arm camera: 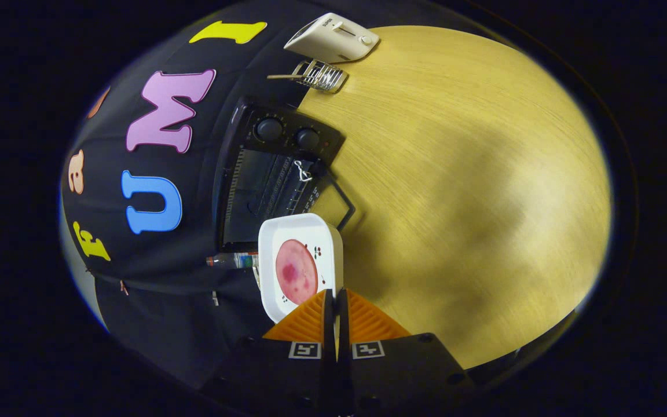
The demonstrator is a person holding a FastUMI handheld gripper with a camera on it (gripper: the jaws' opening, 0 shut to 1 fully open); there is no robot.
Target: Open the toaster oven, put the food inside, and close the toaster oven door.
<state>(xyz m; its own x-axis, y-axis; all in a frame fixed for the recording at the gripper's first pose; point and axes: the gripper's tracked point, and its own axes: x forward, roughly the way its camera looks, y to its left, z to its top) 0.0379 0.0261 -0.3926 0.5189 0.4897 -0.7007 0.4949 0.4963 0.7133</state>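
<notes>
My gripper (335, 296) is shut on the rim of a white square plate (317, 231), both fingers pressing its near edge. A round pink slice of food (296, 271) lies on the plate. The view is rolled sideways. Beyond the plate stands the black toaster oven (264, 179) with two round knobs (287, 134); its door (333, 200) hangs open onto the wooden table, and the wire rack inside shows. The plate is held just in front of the oven's opening, apart from it.
A white pop-up toaster (333, 37) and a small metal wire rack (321, 75) stand on the wooden table (461, 191) past the oven. A small bottle (232, 260) lies beside the oven, near the plate. Black cloth wall runs behind the oven.
</notes>
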